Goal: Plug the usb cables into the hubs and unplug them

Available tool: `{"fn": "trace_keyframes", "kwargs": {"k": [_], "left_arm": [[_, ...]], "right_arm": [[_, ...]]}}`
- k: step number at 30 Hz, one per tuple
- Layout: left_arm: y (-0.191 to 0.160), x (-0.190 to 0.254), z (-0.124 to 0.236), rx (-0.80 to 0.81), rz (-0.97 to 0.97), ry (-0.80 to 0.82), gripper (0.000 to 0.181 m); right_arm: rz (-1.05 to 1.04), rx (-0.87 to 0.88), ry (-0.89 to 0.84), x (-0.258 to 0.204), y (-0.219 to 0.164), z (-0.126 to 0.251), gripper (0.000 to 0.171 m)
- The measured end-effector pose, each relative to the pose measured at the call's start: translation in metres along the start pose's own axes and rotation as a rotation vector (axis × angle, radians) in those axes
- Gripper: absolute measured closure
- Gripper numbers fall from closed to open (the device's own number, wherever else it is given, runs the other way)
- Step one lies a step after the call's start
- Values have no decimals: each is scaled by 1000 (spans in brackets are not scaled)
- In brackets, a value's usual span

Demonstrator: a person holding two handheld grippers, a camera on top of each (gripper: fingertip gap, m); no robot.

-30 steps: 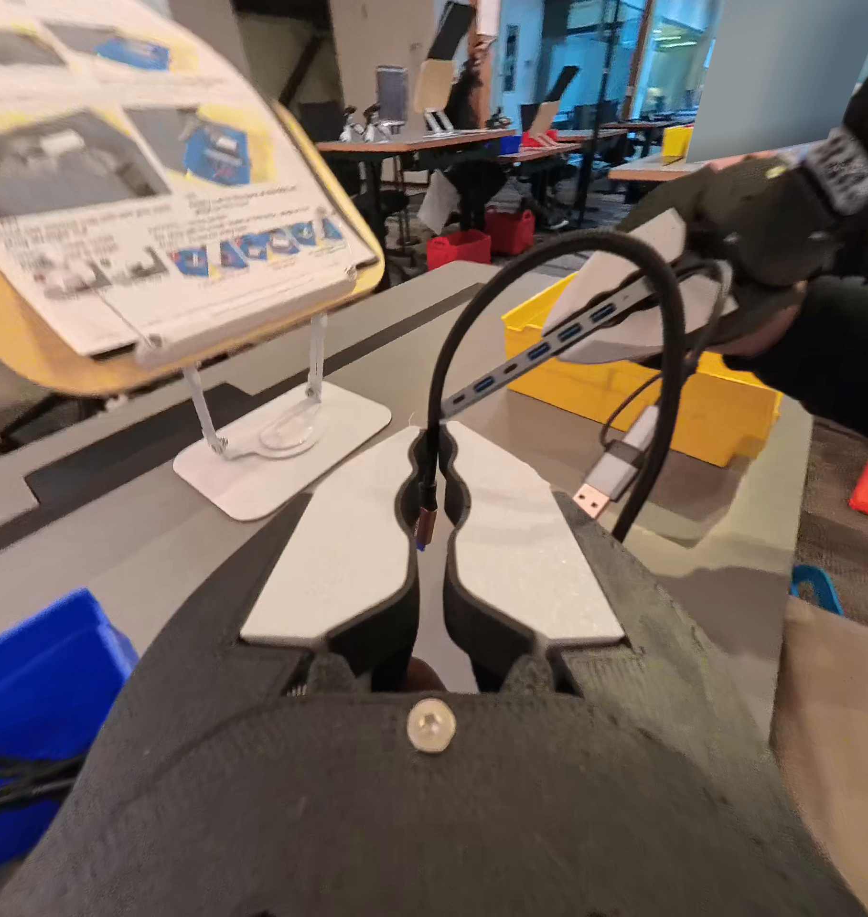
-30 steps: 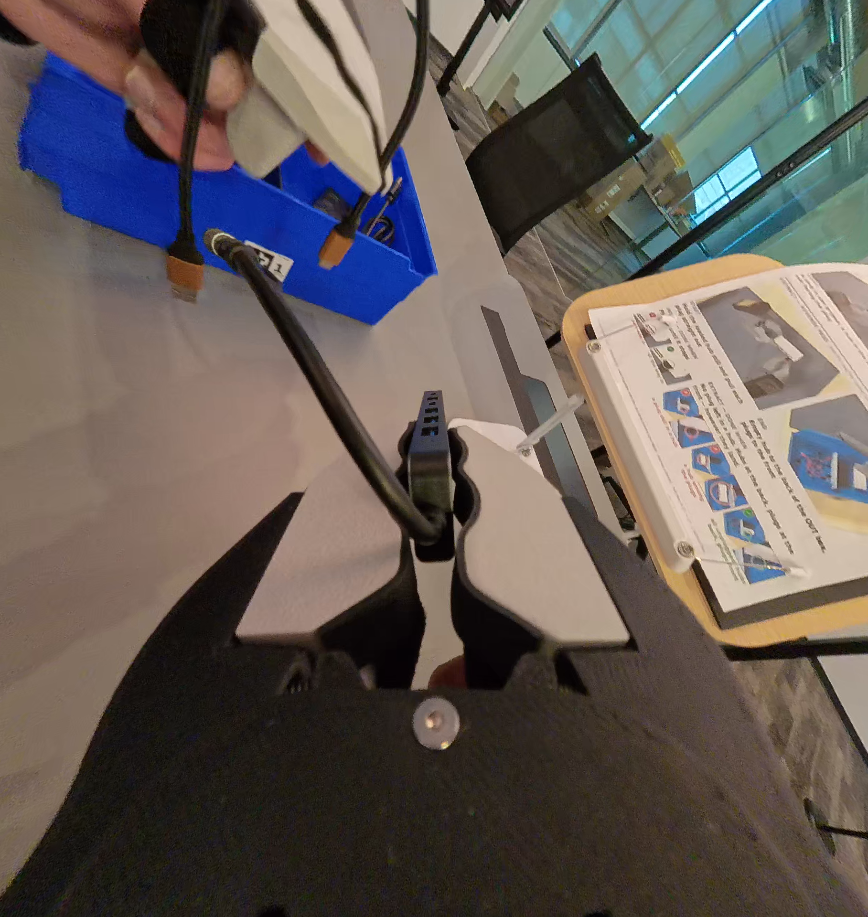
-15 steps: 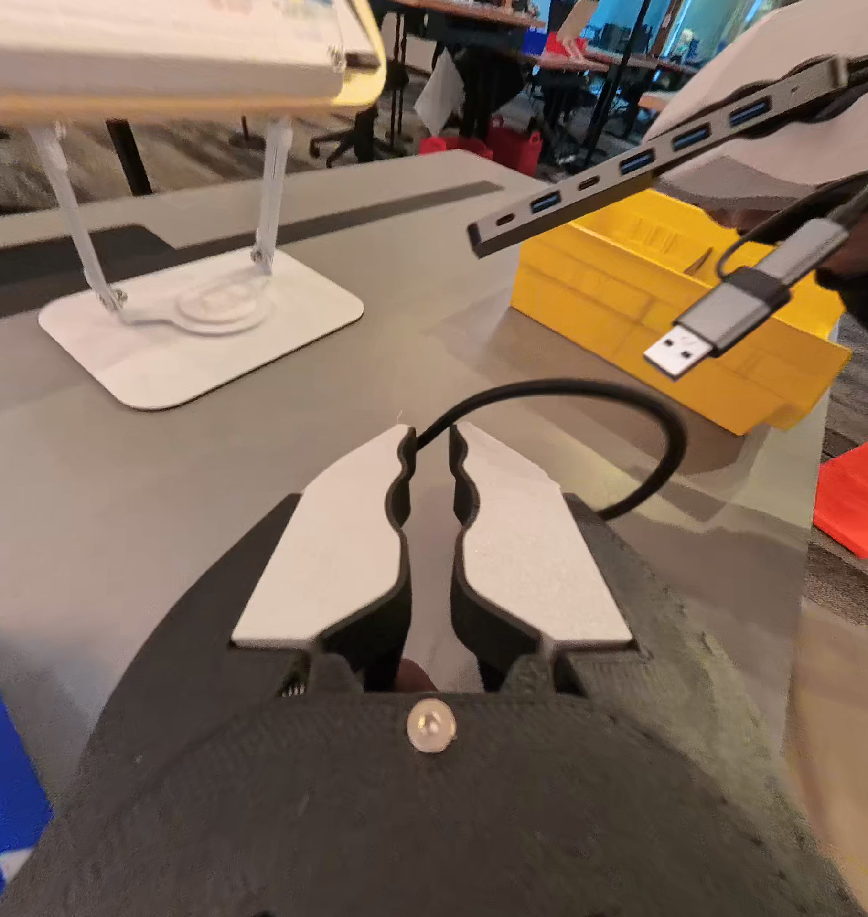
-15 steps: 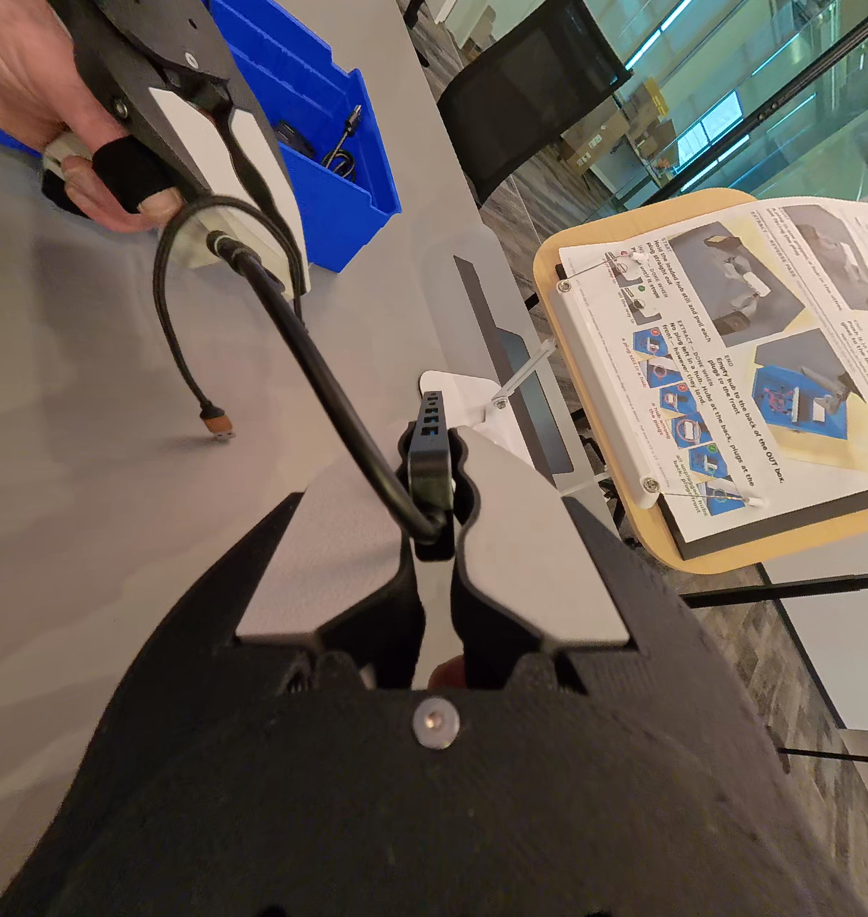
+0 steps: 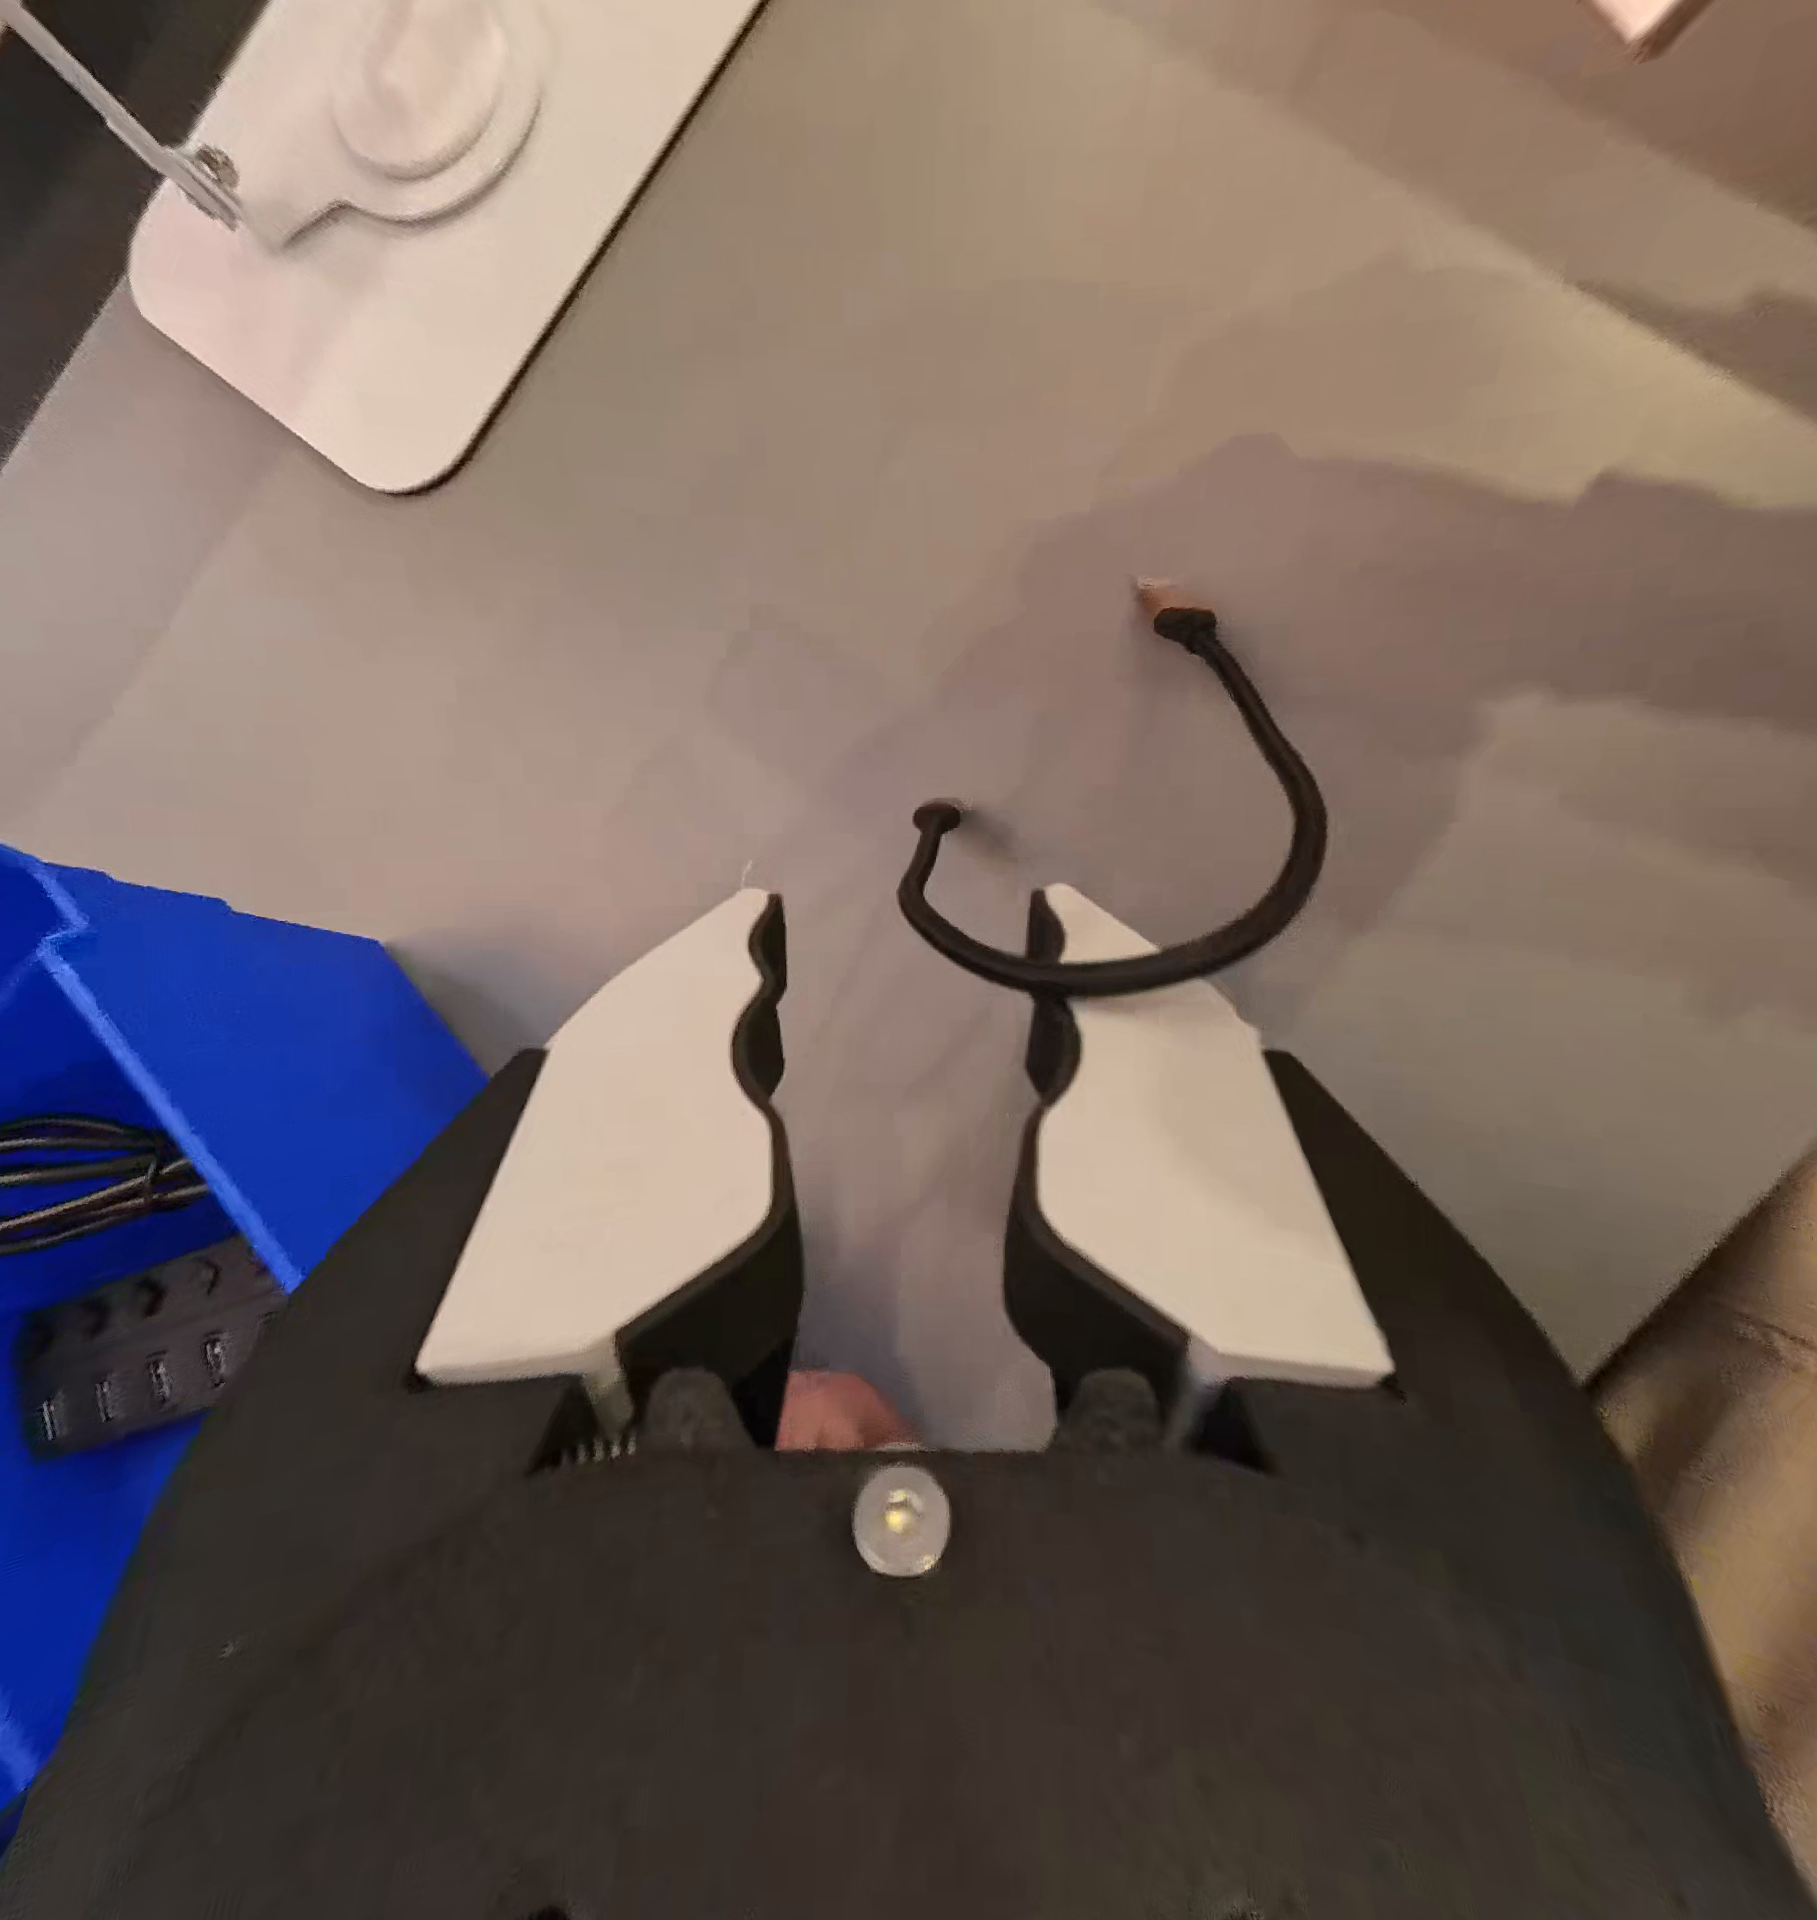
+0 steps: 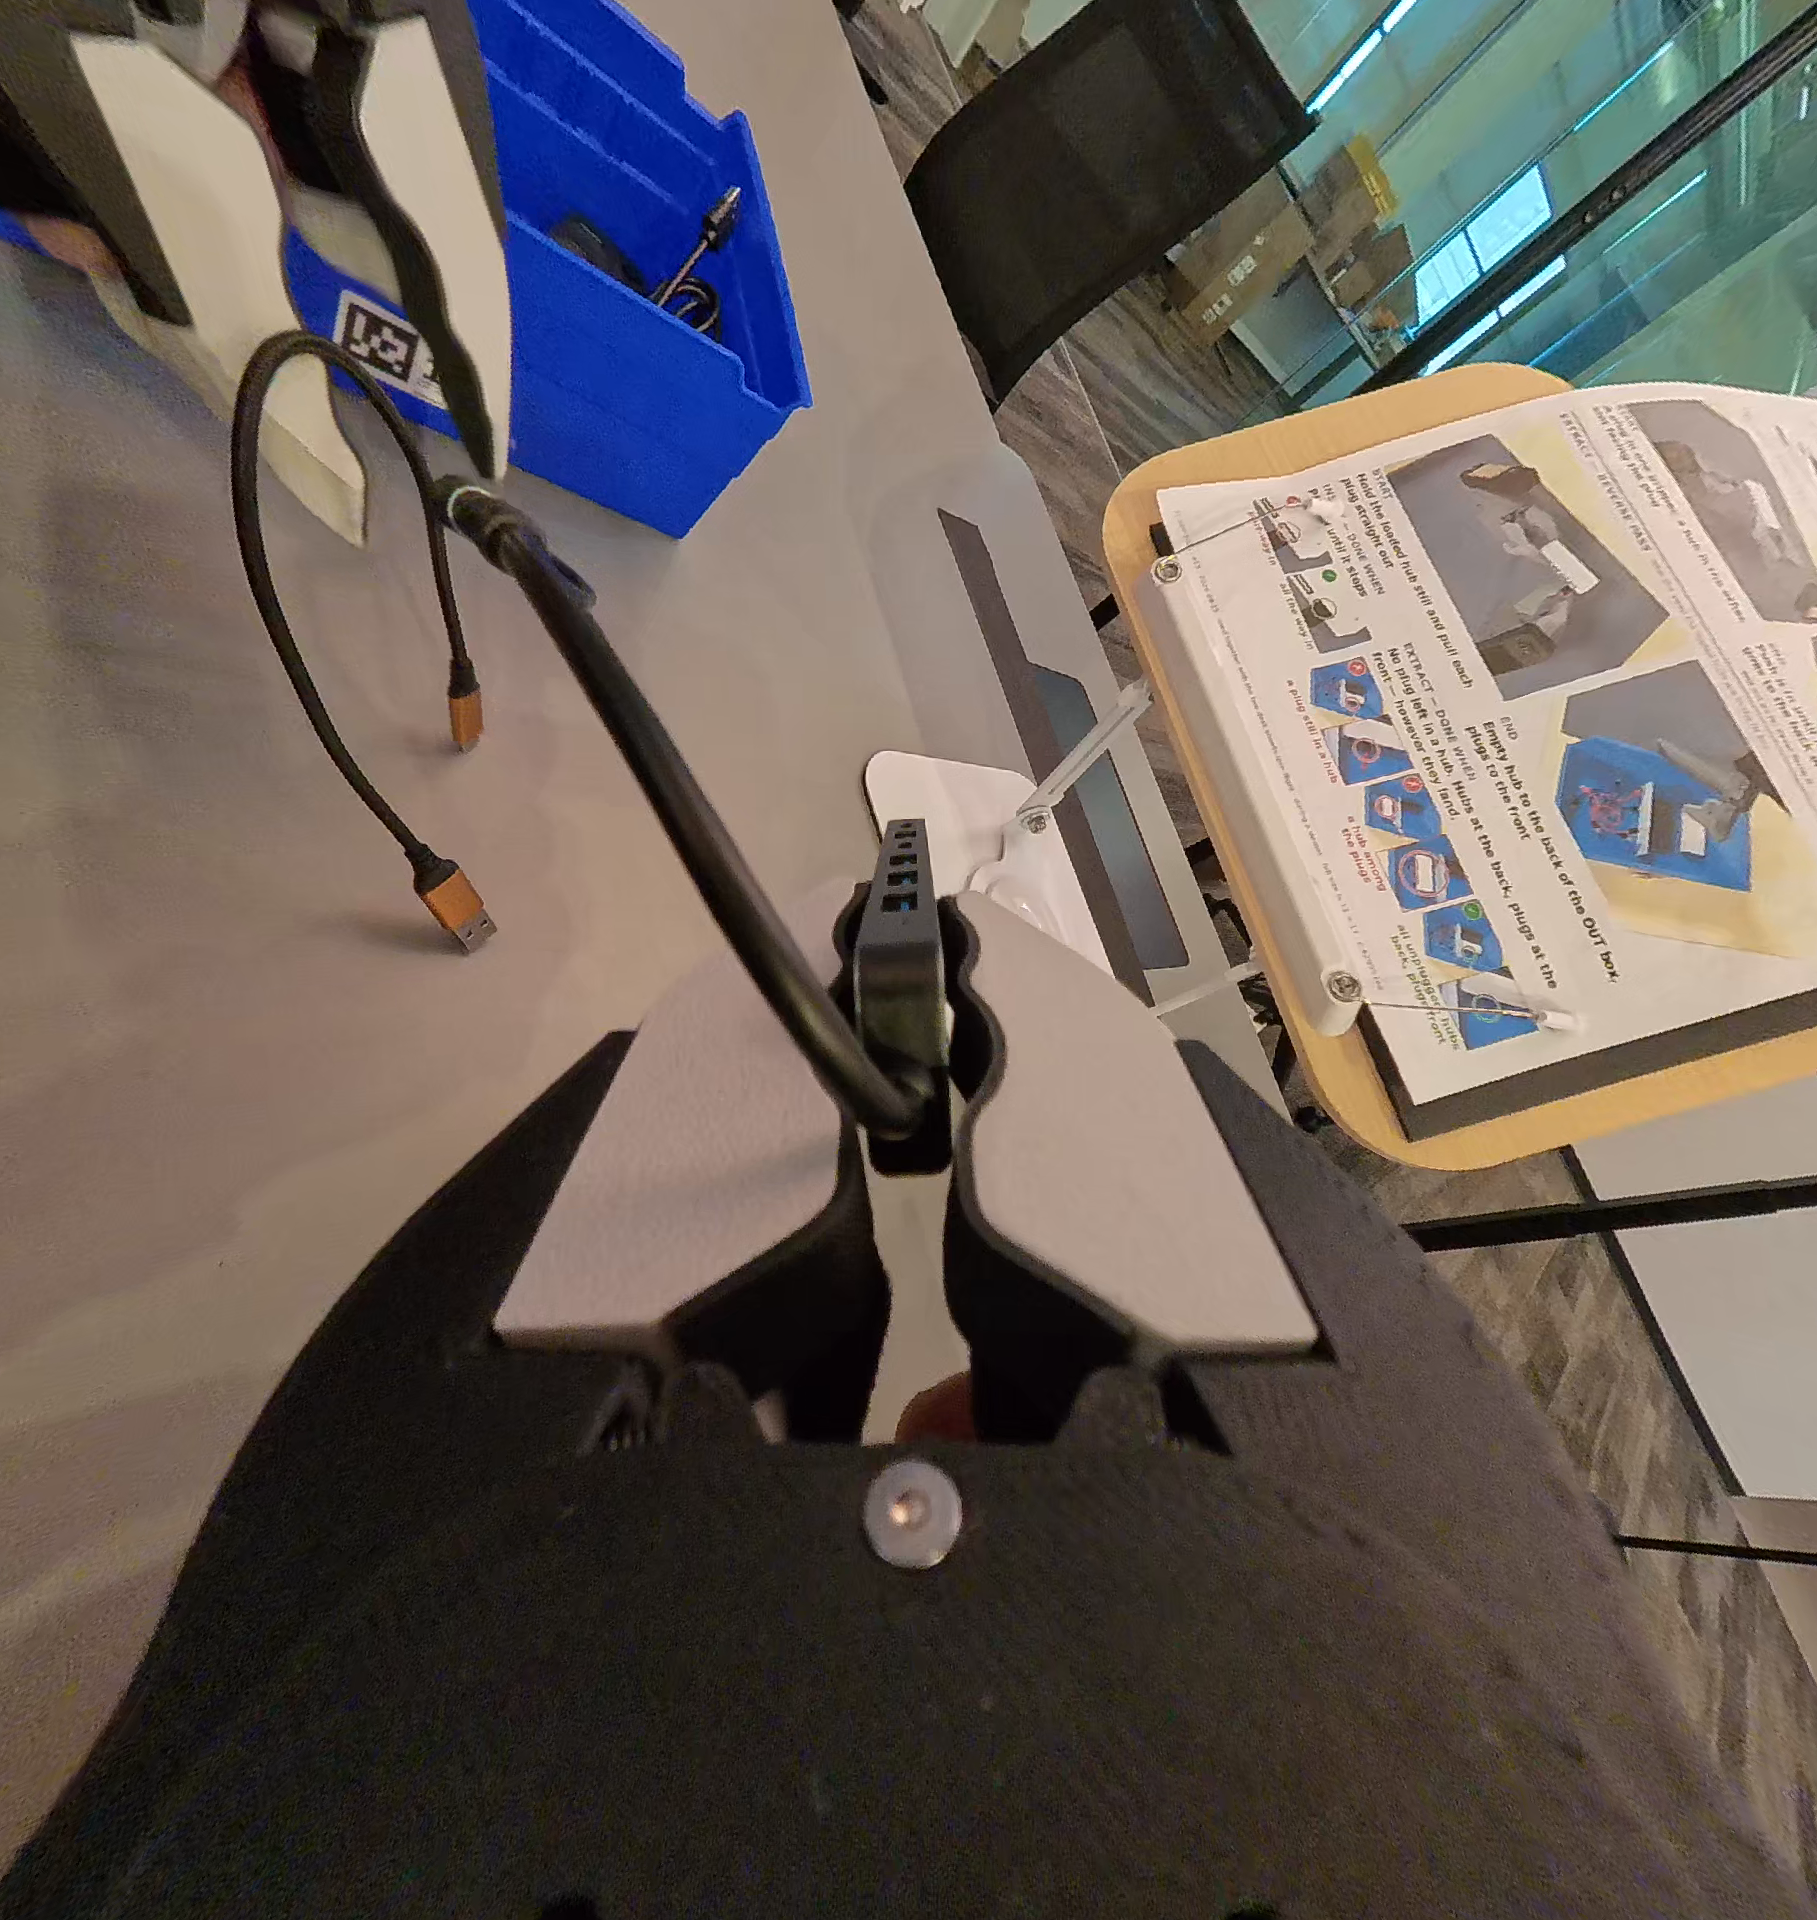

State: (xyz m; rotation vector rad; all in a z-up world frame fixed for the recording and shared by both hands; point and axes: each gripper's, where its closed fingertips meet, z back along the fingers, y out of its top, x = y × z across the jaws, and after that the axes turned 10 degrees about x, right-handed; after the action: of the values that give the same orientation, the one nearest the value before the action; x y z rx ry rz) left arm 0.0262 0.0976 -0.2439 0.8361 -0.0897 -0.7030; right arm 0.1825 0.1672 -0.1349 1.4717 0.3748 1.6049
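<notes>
Black short usb cable [image 5: 1143, 961] lies curled on the grey table [image 5: 779, 582], just past the left gripper [image 5: 904, 904], whose fingers are spread apart with nothing between them. Right gripper [image 6: 899, 925] is clamped on the slim grey hub [image 6: 899, 935], blue bin [image 6: 623, 343] far left.

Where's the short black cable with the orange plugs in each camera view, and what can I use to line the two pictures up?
Left wrist view: the short black cable curls on the grey table just past the open left tool, draped over its right fingertip.
Right wrist view: it arches at upper left, both orange plugs down on the table, beside the left tool.
Shared landmark: the blue bin.
</notes>
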Motion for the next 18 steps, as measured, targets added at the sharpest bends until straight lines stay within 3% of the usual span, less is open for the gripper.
{"fn": "trace_keyframes", "kwargs": {"k": [1, 4, 11, 14, 18], "left_arm": [[2, -1, 5, 3, -2, -2, 133], [-6, 4, 23, -78, -54, -74, 126], [-29, -18, 56, -199, -190, -48, 131], [-17, -14, 50, -123, -110, -55, 141], [-11, 0, 11, -104, -109, 2, 140]], "right_arm": [[2, -2, 2, 0, 0, 0, 160], [9, -12, 3, -1, -2, 0, 160], [16, -13, 13, -4, -1, -3, 161], [23, -13, 12, -4, 0, -4, 161], [35, -11, 15, -6, 3, -6, 160]]}}
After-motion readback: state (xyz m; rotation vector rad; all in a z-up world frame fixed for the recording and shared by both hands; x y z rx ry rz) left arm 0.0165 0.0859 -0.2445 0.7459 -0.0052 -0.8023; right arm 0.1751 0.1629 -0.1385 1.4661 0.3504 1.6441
